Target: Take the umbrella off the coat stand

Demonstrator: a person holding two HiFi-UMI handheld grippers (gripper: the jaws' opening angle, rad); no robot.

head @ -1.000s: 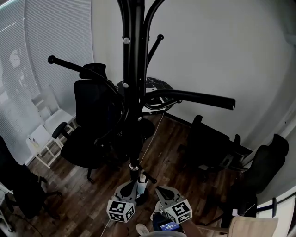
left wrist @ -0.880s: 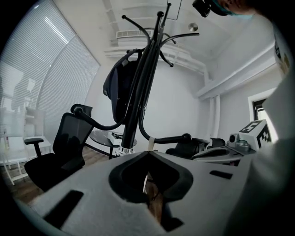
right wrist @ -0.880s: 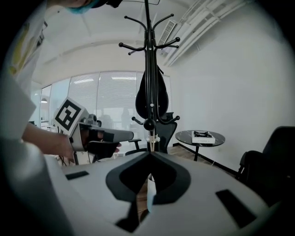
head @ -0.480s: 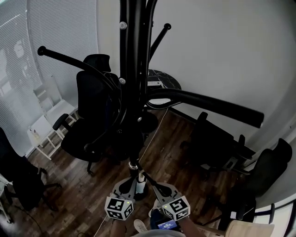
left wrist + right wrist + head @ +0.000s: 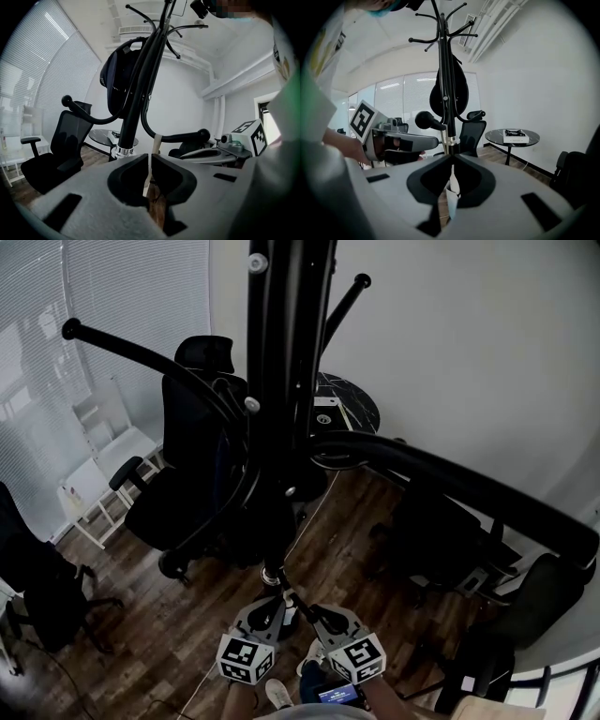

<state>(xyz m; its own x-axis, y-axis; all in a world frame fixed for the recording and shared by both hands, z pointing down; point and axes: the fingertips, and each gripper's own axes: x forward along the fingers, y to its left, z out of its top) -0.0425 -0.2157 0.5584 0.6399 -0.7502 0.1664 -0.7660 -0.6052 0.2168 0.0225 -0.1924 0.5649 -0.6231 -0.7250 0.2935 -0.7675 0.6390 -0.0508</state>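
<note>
Now the black metal coat stand (image 5: 281, 381) looms nearer than before (arms bigger); left gripper (image 5: 272, 603) and right gripper (image 5: 306, 607) stay low, it just ahead of their fingers, which are pressed together.

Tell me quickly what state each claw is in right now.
Left claw: closed on a white strip.
Right claw: closed on a white strip; whether it is the same strip cannot be told.

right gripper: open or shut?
Shut: in its own view the right gripper has its tips together on a white strip trailing down the slit. Cannot tell what the strip is.
</note>
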